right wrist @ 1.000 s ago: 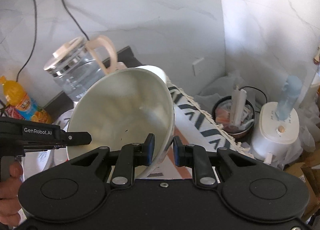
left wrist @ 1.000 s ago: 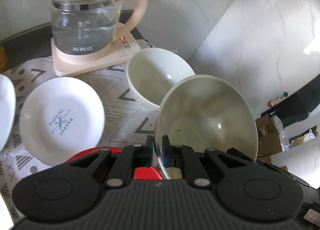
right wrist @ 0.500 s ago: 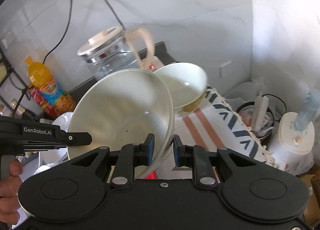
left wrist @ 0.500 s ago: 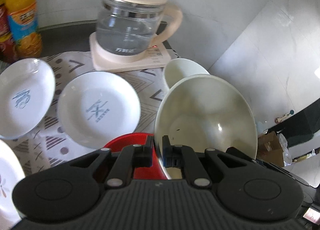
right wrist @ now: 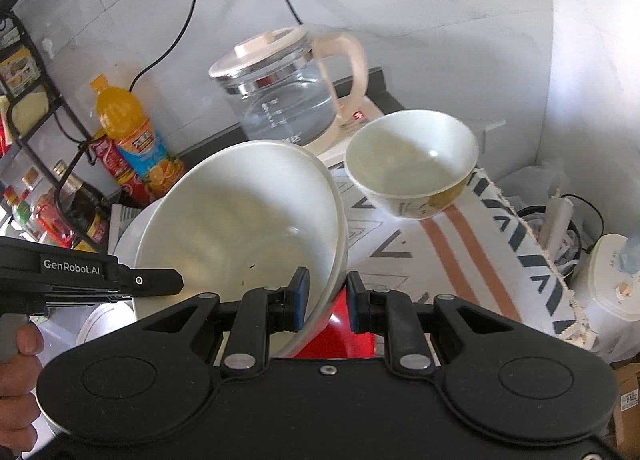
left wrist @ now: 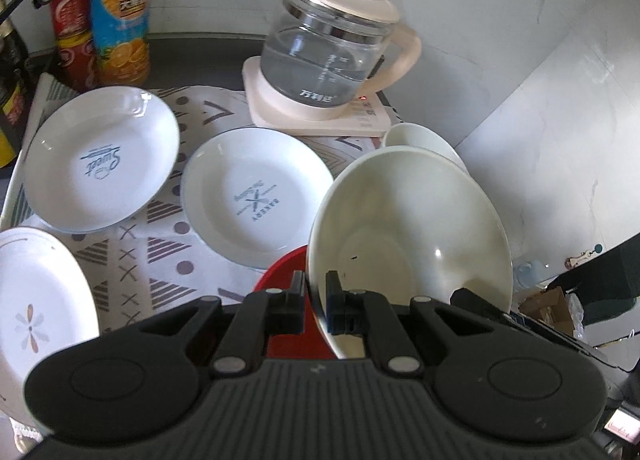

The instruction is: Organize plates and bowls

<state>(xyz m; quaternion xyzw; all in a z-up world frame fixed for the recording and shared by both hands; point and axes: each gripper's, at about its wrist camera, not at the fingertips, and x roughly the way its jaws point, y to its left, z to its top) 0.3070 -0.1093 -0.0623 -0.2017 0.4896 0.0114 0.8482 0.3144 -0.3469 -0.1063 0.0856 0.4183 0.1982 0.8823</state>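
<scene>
Big cream bowl [left wrist: 408,236] aloft, tilted, above red dish [left wrist: 286,272] near table edge; left gripper [left wrist: 316,300] and right gripper [right wrist: 323,300] both clamped on opposite rims; glazed, slippery, breakable, probably weighty; best gripped at rim.

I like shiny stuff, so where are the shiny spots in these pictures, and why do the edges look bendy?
Left wrist view: a small glint sits inside the big bowl, and the wall's lines curve toward the picture's rim because of the fisheye lens. Right wrist view: a glint shows inside the small bowl, bright light washes out the wall on the right, and the wire rack bows.
</scene>
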